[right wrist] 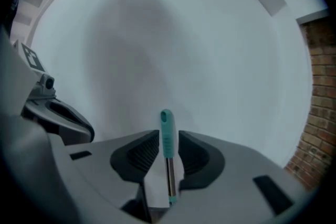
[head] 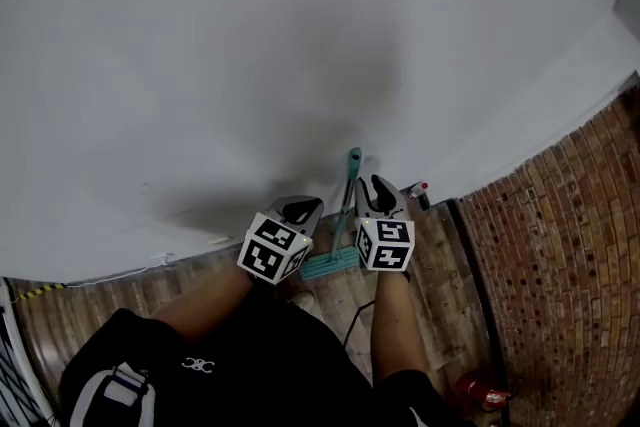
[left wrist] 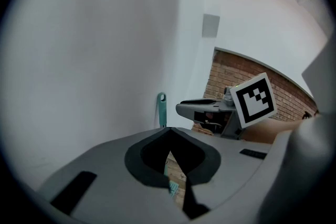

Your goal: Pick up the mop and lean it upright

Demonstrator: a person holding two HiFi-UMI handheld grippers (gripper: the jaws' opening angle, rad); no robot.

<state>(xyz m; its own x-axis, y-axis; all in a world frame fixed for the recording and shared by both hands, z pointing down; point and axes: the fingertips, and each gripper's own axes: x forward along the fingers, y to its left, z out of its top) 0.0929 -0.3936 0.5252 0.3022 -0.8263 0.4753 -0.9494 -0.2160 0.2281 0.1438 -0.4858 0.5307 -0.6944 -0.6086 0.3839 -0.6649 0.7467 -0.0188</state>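
The mop stands upright against the white wall (head: 300, 45), its teal handle top (head: 354, 158) against the wall and its teal head (head: 330, 263) on the wooden floor. My right gripper (head: 378, 187) is level with the upper handle. In the right gripper view the teal handle (right wrist: 166, 134) stands between the jaws of the right gripper (right wrist: 168, 137) with a gap on each side, so it is open. My left gripper (head: 303, 208) is just left of the mop, apart from it. In the left gripper view the left gripper (left wrist: 169, 131) has its tips together, with the handle (left wrist: 161, 110) beyond them.
A brick surface (head: 560, 255) runs along the right. A small red-capped item (head: 418, 189) lies by the wall's base, and a red object (head: 482, 393) sits on the floor at lower right. A yellow-black cable (head: 30, 293) lies at far left.
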